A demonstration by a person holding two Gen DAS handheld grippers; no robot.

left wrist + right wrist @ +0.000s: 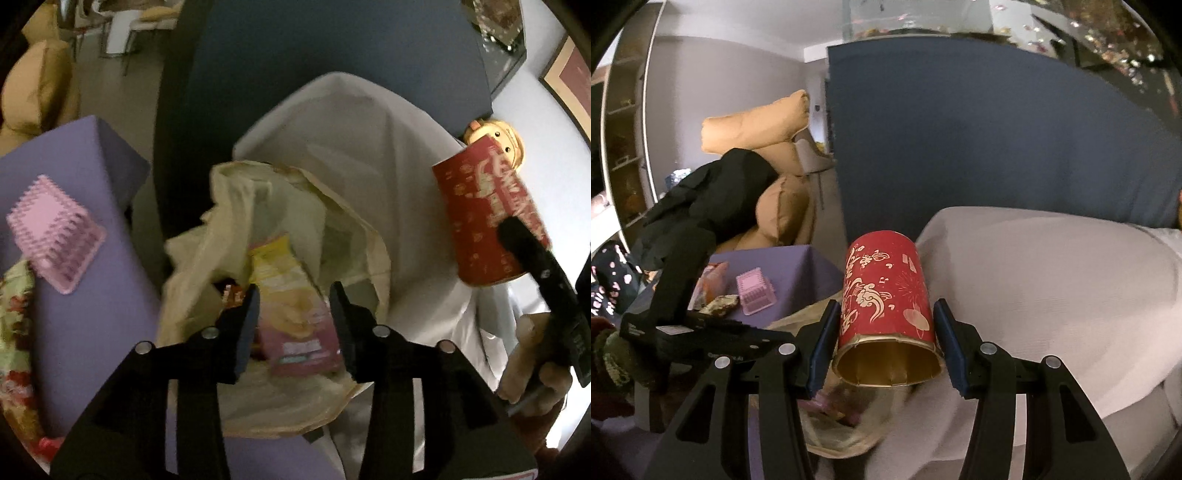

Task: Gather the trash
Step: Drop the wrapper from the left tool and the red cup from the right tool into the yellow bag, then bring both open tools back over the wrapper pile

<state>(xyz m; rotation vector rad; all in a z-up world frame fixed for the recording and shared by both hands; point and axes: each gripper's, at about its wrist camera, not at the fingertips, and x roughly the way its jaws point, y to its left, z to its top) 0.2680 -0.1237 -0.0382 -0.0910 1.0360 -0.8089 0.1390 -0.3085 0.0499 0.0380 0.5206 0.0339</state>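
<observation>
Illumination is soft indoor light of moderate level, with no hard shadows. Both fisheye views curve strongly at the edges and have dark corner vignettes. Motion blur smears the plastic bag (280, 236) and the pink brush (55, 236). Glass glints at top right.

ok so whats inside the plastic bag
A pink-and-yellow snack packet lies in the open plastic bag, a red wrapper beside it. Anything deeper is covered.
</observation>
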